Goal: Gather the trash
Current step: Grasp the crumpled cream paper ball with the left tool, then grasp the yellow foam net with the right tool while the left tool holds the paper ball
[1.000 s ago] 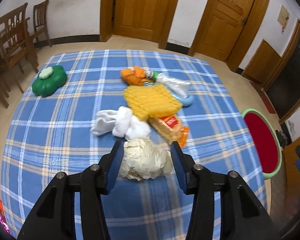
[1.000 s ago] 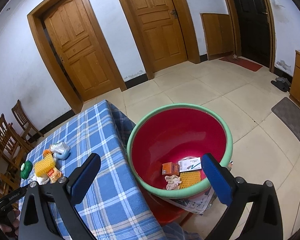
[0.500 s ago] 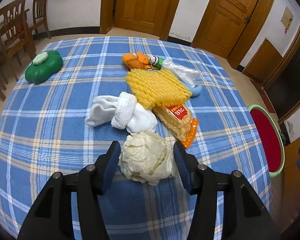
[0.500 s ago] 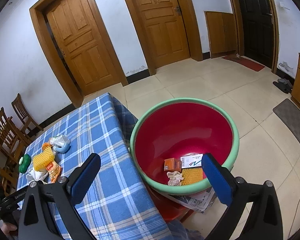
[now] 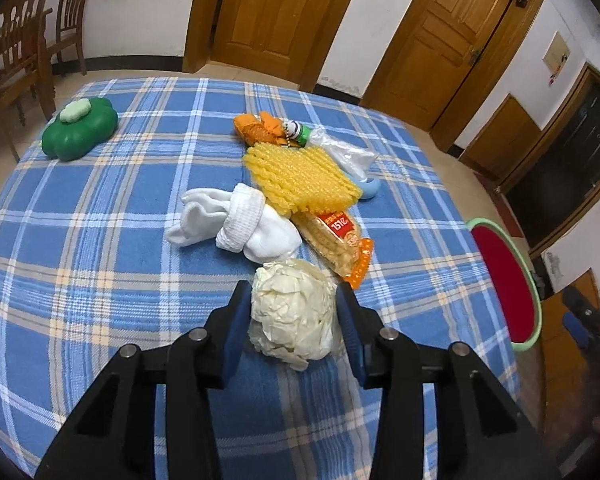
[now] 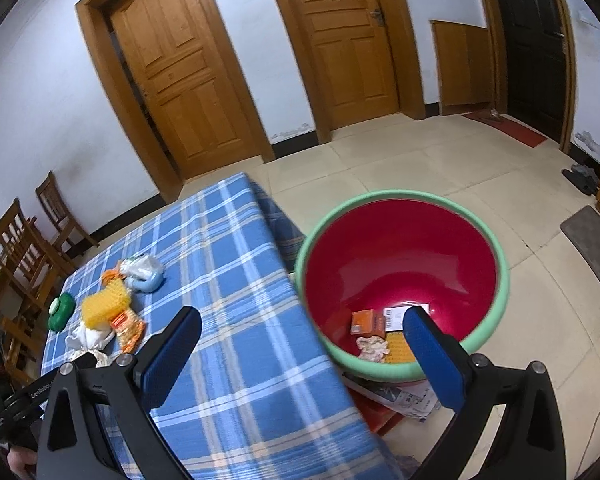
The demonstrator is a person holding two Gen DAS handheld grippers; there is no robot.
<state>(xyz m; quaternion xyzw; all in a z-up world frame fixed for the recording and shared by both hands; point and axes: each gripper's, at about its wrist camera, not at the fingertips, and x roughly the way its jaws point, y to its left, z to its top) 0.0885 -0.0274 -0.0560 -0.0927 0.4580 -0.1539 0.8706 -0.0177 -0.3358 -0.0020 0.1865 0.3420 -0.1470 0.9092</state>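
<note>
We see a table with a blue checked cloth (image 5: pixel 100 240) in a room with white walls, brown wooden doors (image 5: pixel 276 12) and a pale tiled floor (image 6: pixel 380 168). Wooden chairs (image 5: pixel 16 56) stand by the far side.

On the cloth lie white socks (image 5: pixel 240 224), a yellow bumpy sponge (image 5: pixel 300 176), an orange snack bag (image 5: pixel 336 240) and a green clover-shaped box (image 5: pixel 80 128).

Our left gripper (image 5: pixel 292 312) has its two blue pads on each side of a crumpled ball of pale paper (image 5: pixel 292 312). The pads touch the ball or sit just beside it, and the ball rests on the cloth, near the socks.

Our right gripper (image 6: pixel 300 336) is spread wide and holds nothing. Past it, just beside the table's edge, sits a big red tub with a green rim (image 6: pixel 504 264). A small orange box (image 6: pixel 366 322) and some scraps lie in the tub.
</note>
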